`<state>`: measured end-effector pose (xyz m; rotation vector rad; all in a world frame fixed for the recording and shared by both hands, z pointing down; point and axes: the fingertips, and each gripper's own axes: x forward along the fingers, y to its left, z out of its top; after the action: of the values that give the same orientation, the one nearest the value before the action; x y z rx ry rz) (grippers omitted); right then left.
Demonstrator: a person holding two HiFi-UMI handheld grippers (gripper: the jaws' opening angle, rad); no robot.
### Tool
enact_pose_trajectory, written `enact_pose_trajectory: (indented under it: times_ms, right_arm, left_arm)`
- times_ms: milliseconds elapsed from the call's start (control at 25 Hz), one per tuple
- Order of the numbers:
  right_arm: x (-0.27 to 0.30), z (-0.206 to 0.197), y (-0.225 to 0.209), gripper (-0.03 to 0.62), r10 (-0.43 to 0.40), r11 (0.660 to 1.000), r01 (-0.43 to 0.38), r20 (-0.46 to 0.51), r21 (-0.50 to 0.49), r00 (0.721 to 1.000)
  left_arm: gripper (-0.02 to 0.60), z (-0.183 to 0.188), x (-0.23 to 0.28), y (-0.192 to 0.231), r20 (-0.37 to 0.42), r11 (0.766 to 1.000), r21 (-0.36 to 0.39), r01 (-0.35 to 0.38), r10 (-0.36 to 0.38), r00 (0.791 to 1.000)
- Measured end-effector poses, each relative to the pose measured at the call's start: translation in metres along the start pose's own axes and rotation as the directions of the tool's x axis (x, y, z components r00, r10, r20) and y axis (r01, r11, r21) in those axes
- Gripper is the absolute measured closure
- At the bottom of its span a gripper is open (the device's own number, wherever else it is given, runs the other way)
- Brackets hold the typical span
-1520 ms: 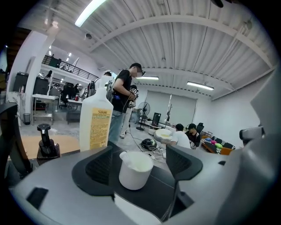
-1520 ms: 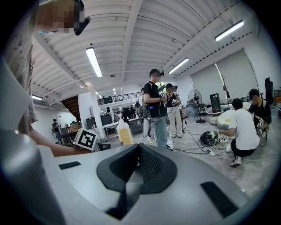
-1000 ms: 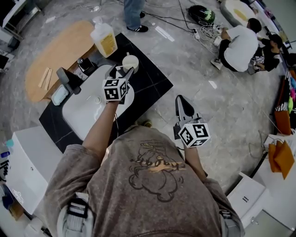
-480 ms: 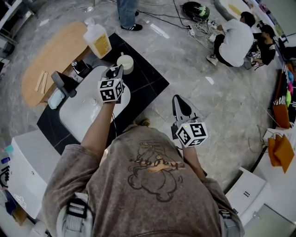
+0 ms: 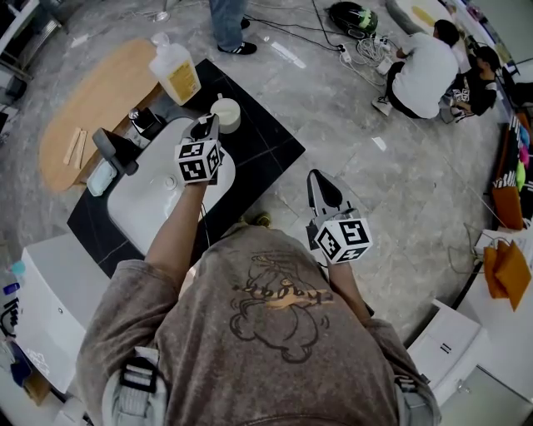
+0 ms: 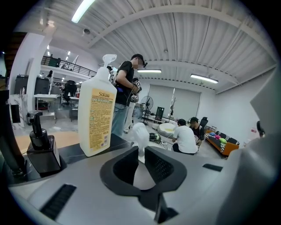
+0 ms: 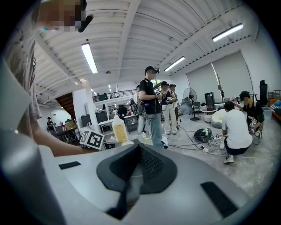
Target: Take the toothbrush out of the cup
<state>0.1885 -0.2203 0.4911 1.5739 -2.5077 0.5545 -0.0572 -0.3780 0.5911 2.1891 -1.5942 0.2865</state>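
A cream cup stands on the black counter just behind the white sink. My left gripper reaches over the sink to the cup's near side. In the left gripper view a white toothbrush stands up between the black pads. The jaws are closing and the pads sit against its stem on both sides. My right gripper hangs over the floor to the right of the counter, jaws together with nothing in them.
A large yellow-labelled bottle stands at the counter's back, with a black pump dispenser and a black tap to its left. An oval wooden table lies beyond. People sit on the floor; another stands nearby.
The left gripper's jaws, wide apart by the cup a second ago, have drawn together on the toothbrush. Neither hand has shifted noticeably.
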Motion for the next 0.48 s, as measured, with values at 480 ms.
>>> enact_pose_trajectory:
  times_ms: [480]
  right_arm:
    - [-0.008,-0.001,-0.004,0.591,0.0,1.0,0.0,0.008,0.002,1.0]
  left_arm:
    - [0.525,0.026,-0.012,-0.015,0.062,0.999,0.019,0.027,-0.028,0.998]
